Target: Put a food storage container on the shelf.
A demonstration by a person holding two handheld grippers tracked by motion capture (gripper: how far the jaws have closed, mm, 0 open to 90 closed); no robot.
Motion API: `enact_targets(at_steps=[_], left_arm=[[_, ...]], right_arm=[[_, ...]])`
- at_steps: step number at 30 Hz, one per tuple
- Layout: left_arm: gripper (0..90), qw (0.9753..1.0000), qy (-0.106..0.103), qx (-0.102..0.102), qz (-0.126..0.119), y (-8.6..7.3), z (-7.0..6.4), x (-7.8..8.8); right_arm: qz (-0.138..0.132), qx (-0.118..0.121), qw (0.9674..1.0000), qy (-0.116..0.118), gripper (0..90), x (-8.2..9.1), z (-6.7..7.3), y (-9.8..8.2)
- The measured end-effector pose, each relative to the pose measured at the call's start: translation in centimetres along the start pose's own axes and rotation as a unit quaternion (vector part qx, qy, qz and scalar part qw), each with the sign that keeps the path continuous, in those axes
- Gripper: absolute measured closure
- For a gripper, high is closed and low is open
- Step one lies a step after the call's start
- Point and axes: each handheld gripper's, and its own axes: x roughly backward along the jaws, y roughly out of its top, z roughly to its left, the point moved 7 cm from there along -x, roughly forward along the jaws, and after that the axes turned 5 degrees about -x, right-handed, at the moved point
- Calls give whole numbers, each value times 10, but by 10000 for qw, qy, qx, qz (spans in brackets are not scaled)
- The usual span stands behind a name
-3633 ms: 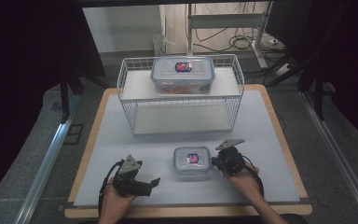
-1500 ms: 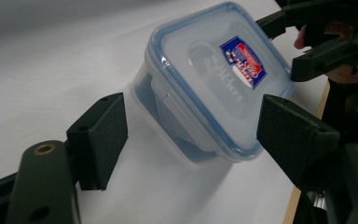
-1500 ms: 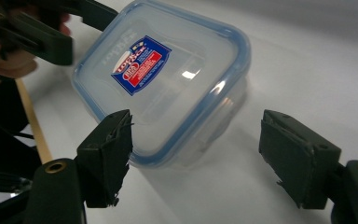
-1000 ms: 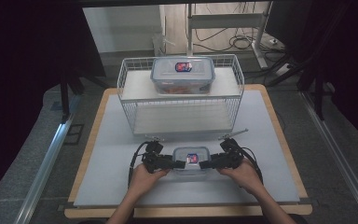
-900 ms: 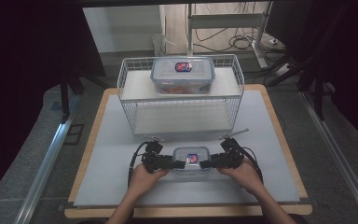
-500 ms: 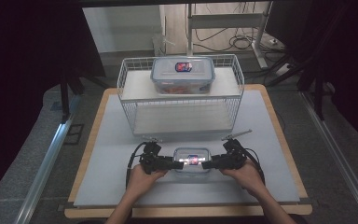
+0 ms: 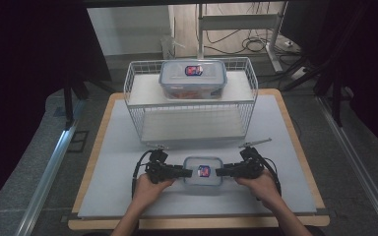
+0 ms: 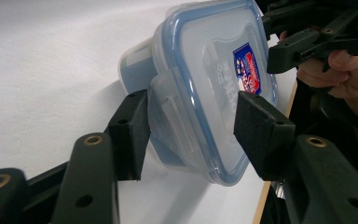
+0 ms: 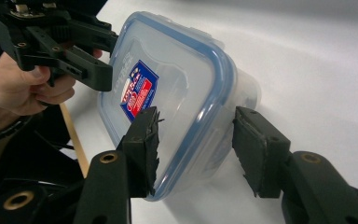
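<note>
Hands at the near edge of the pale grey table mat [image 7: 113, 162] bring the left gripper [image 7: 186, 172] and right gripper [image 7: 220, 172] to the ends of a small clear plastic box with a blue-rimmed lid [image 7: 203, 170]; beyond stands a white wire basket [image 7: 142, 101] bearing a larger clear lidded container [image 7: 192, 78].

Left gripper view: the jaws, just closing, straddle the box's [image 8: 205, 88] end latch, one pad [image 8: 135, 126] touching, the other [image 8: 261, 130] over the lid.

Right gripper view: the jaws, also closing, bracket the box's [image 9: 177, 79] rim, not visibly clamped.

Bright lit table, dark surroundings, sharp close-ups
</note>
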Motion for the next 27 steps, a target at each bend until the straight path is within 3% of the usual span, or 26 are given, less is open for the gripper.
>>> enact_targets(at_steps=[19,27], left_arm=[[529,9998,-144,59,-86,-4,-2,5],[534,9998,-84,100,-171,-2,-4,7]], right_arm=[[-183,-483,9974,503,564,3,-2,-8],[-248,-354,9980,451,575,6,2,-4]])
